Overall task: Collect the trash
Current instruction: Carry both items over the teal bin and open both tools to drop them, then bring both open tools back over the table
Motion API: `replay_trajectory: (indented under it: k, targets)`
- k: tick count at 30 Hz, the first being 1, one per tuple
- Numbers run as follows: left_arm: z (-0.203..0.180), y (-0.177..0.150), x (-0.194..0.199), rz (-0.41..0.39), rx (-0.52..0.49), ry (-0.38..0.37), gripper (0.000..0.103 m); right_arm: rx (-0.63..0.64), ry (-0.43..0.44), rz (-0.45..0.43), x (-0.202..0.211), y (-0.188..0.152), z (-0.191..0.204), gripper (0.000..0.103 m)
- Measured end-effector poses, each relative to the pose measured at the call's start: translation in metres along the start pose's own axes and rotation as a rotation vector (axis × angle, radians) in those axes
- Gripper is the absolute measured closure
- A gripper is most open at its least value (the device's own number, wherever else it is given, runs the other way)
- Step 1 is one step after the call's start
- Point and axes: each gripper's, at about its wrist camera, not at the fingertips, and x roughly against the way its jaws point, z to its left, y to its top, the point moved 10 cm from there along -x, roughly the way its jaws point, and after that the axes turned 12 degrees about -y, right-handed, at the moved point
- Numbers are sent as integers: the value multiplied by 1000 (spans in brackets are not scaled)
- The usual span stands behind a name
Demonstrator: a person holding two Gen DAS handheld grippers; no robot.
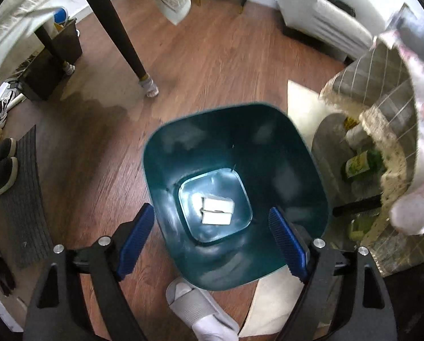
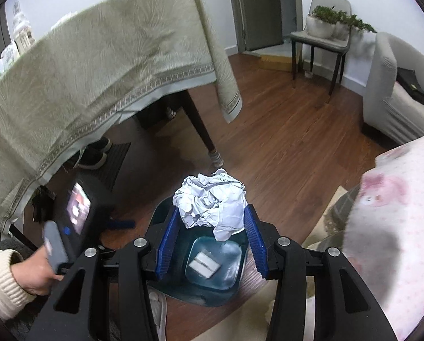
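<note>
A dark teal trash bin [image 1: 183, 142] stands on the wood floor, and I look straight down into it in the left wrist view. A small white box [image 1: 216, 211] lies on its bottom. My left gripper [image 1: 212, 237] hangs open over the bin's mouth, its blue pads [image 1: 138, 233] wide apart with nothing held. In the right wrist view my right gripper [image 2: 212, 213] is shut on a crumpled ball of white paper [image 2: 212, 201], held just above the bin [image 2: 212, 295]. The white box [image 2: 205, 264] shows below the paper.
A table under a pale cloth [image 2: 98, 71] stands at the left, its dark leg [image 1: 118, 37] close to the bin. A low table with a checked cloth [image 1: 382, 91] is at the right, bottles [image 1: 359, 164] beneath it. A slippered foot [image 1: 195, 307] is beside the bin. Sofa [image 2: 396, 99] and chair [image 2: 320, 37] stand farther off.
</note>
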Motion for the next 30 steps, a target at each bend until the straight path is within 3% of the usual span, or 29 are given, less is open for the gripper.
replay_trajectory:
  k: [5, 12, 16, 19, 21, 22, 30]
  targets:
    - [2, 12, 32, -99, 5, -10, 18, 13, 5, 67, -27, -13, 14, 55]
    - [8, 26, 79, -221, 6, -4, 31, 26, 36, 179, -68, -35, 41, 55]
    - [10, 29, 99, -268, 26, -27, 32, 68, 45, 250, -92, -55, 63, 55]
    - [12, 31, 107, -285, 40, -41, 31, 109, 39, 293, -104, -66, 76, 51]
    - [14, 31, 112, -293, 43, -46, 31, 137, 29, 320, -110, -74, 83, 35]
    - [14, 33, 115, -301, 48, -49, 31, 147, 24, 324, -112, -77, 84, 32]
    - [-4, 50, 144, -375, 23, -76, 27, 111, 28, 350, -114, -86, 73, 32]
